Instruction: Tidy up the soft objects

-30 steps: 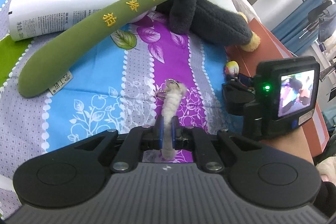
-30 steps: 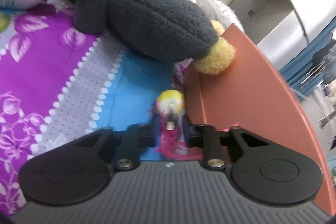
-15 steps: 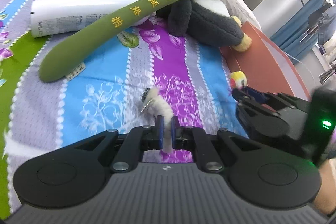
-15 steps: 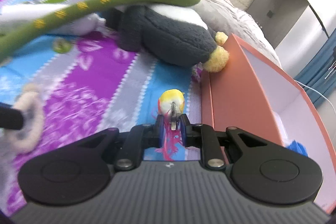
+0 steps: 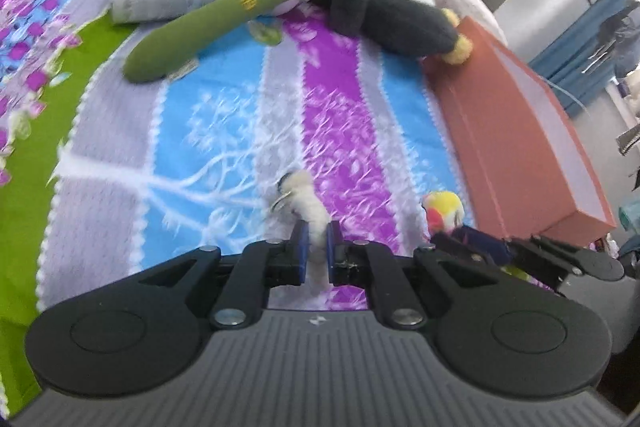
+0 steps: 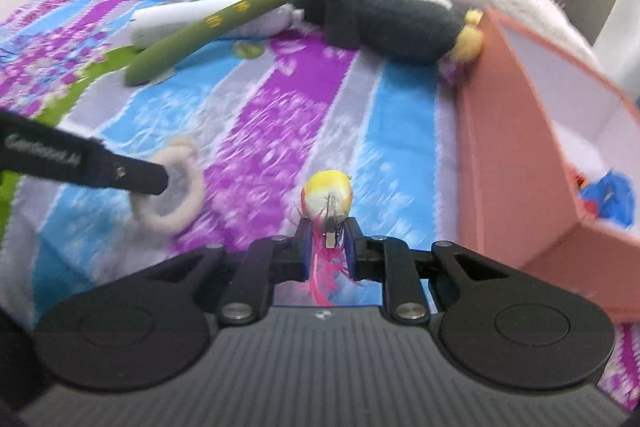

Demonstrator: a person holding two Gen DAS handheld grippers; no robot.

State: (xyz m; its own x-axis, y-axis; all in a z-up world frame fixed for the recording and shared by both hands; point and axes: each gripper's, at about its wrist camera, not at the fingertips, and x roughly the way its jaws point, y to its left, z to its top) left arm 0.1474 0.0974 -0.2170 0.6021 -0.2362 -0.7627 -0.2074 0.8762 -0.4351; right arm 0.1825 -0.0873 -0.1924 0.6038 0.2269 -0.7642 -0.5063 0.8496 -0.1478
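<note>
Striped floral bedspread (image 5: 208,131) carries both grippers above its near edge: left gripper (image 5: 314,251) pinches a cream fuzzy ring (image 6: 176,187), right gripper (image 6: 326,247) a yellow-headed plush charm (image 6: 326,197), beside the orange box (image 6: 520,163) on the right edge. Both pinches look thin; a quick swing boxward could shake either toy loose.
</note>
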